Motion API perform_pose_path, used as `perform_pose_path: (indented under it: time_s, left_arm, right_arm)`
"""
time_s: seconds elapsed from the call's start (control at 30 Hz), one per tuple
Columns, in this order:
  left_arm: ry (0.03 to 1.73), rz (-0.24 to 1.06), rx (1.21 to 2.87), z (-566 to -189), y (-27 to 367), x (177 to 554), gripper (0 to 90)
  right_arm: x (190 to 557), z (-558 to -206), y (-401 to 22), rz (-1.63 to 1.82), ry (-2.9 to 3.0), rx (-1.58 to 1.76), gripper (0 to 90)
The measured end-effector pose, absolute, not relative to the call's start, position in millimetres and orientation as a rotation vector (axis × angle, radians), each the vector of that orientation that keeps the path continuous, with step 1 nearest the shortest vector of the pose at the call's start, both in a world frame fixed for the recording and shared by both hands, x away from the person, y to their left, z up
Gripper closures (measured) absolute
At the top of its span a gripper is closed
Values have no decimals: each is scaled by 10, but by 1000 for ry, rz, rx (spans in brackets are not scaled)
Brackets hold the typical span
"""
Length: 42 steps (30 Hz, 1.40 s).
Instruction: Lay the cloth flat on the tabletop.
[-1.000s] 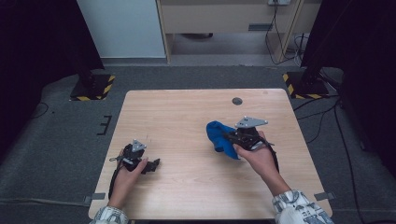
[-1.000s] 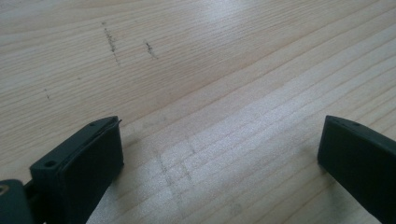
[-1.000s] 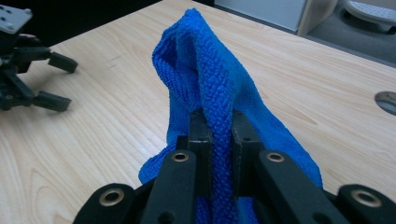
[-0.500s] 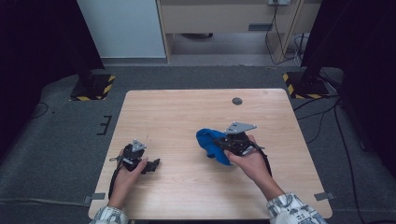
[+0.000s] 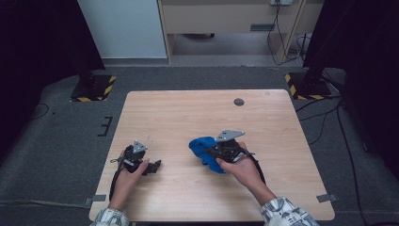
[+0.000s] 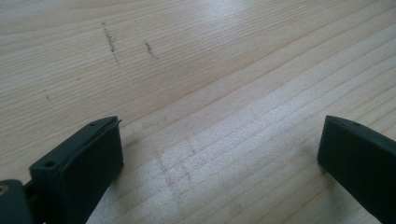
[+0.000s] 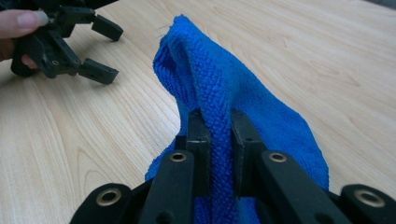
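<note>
A blue microfibre cloth (image 5: pixel 201 147) hangs bunched near the middle of the wooden table (image 5: pixel 188 113), its lower folds on the wood. My right gripper (image 5: pixel 211 151) is shut on it. In the right gripper view the two jaws pinch a raised fold of the cloth (image 7: pixel 219 88) at the gripper's tips (image 7: pixel 218 122). My left gripper (image 5: pixel 153 165) rests low at the table's front left, pointing right, open with only bare wood between its jaws (image 6: pixel 219 149). The right gripper view also catches the left gripper (image 7: pixel 100 49) farther off, jaws spread.
A dark round grommet (image 5: pixel 239 101) sits in the tabletop at the far right. On the floor beyond the table stand two yellow-and-black striped bases (image 5: pixel 94 87) (image 5: pixel 306 84). Cables run along the floor at the right (image 5: pixel 329 117).
My right gripper has carried the blue cloth leftward, nearer the person and a little lower. The left gripper has stayed where it was.
</note>
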<state>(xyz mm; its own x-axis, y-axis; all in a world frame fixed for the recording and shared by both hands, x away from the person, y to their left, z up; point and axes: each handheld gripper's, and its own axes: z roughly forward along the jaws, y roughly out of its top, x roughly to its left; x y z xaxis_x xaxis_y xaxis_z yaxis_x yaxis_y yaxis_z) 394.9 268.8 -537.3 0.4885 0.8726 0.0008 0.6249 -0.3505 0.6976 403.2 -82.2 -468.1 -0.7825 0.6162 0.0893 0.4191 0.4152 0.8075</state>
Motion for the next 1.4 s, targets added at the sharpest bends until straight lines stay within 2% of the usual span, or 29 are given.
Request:
perform_pose_path:
  time_s: [0.1, 0.2, 0.23, 0.3, 0.33, 0.37, 0.4, 0.43, 0.47, 0.7, 0.8, 0.93, 1.03, 1.07, 1.1, 1.17, 1.23, 1.4]
  left_arm:
    - [1228, 500, 2096, -5373, 2688, 3949, 0]
    - [1228, 500, 2096, -5373, 2688, 3949, 0]
    - [1228, 501, 2096, -5373, 2688, 3949, 0]
    - [1228, 502, 2096, -5372, 2687, 3948, 0]
    - [1227, 506, 2097, -5371, 2685, 3946, 0]
    - [1225, 510, 2097, -5371, 2682, 3943, 0]
    - [1225, 510, 2097, -5371, 2682, 3943, 0]
    - [1214, 536, 2099, -5365, 2667, 3931, 4]
    - [1200, 557, 2099, -5358, 2648, 3920, 20]
    - [1130, 584, 2089, -5227, 2460, 3816, 56]
    - [1098, 578, 2097, -5184, 2335, 3749, 67]
    - [1077, 538, 2054, -5122, 2188, 3655, 123]
    - [1044, 538, 2052, -5084, 2059, 3584, 200]
    - [1007, 539, 2071, -5065, 1970, 3548, 249]
    - [1007, 539, 2071, -5065, 1970, 3548, 273]
    - [971, 542, 2092, -5064, 1891, 3525, 301]
    - [953, 535, 2104, -5064, 1843, 3519, 378]
    - [945, 503, 2098, -5058, 1833, 3527, 450]
  right_arm:
    - [4016, -4757, -769, 1274, 2469, 919, 806]
    - [4017, -4822, -740, 1243, 2469, 944, 753]
    - [4021, -4838, -735, 1232, 2461, 953, 705]
    - [4029, -4857, -729, 1241, 2467, 974, 533]
    - [4026, -4859, -726, 1243, 2475, 976, 476]
    - [4001, -4856, -721, 1238, 2480, 962, 362]
    - [4001, -4856, -721, 1238, 2480, 962, 362]
    - [3966, -4842, -717, 1240, 2475, 938, 240]
    - [3952, -4828, -718, 1247, 2473, 929, 204]
    - [3895, -4723, -865, 1291, 2427, 928, 162]
    - [3889, -4731, -1031, 1278, 2409, 946, 193]
    - [3864, -4822, -1276, 1266, 2409, 977, 380]
    - [3839, -4926, -1429, 1243, 2397, 982, 495]
    - [3822, -4996, -1515, 1236, 2391, 990, 585]
    - [3822, -4996, -1515, 1236, 2391, 990, 585]
    - [3818, -5028, -1586, 1230, 2398, 990, 646]
    - [3809, -5007, -1691, 1253, 2376, 1004, 746]
    - [3800, -5019, -1764, 1236, 2385, 983, 818]
